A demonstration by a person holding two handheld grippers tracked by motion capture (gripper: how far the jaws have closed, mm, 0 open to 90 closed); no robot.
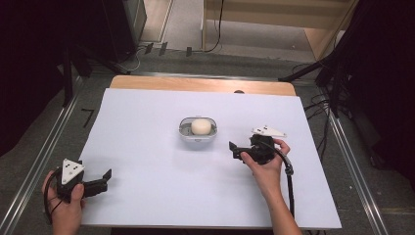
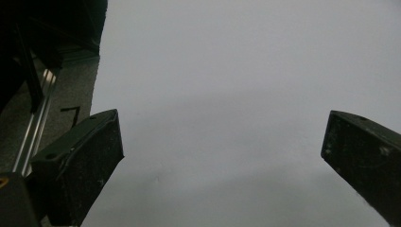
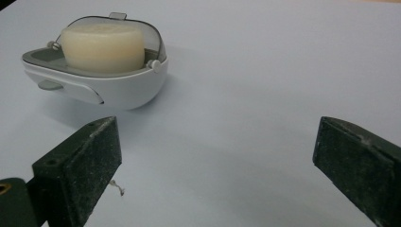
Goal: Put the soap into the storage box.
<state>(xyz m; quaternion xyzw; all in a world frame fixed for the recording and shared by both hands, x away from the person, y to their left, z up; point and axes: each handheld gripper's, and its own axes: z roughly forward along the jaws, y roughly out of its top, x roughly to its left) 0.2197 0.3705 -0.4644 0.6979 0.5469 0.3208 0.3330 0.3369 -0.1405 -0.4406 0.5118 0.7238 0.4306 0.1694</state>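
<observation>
From the high view, one white soap dish (image 1: 197, 131) sits mid-table (image 1: 147, 147), holding one cream soap bar (image 1: 201, 126); the right claw (image 1: 236, 151) rests near its right side, the left claw (image 1: 102, 181) well apart. The left gripper view shows jaws released over bare table. The right gripper view shows released, empty jaws, the dish (image 3: 108, 90) ahead at left with the bar (image 3: 103, 47) inside.

Cream-coloured soap (image 1: 201, 126) in a white soap dish (image 1: 197, 137) with a grey inner tray and a translucent grey lid. Worktop (image 1: 147, 147) covered in plain pale lavender-white, its far edge light wood. Left gripper (image 1: 103, 179) and right gripper (image 1: 233, 148) both black, each topped by a grey three-cornered plate. Surrounding floor (image 1: 352, 196) grey.
</observation>
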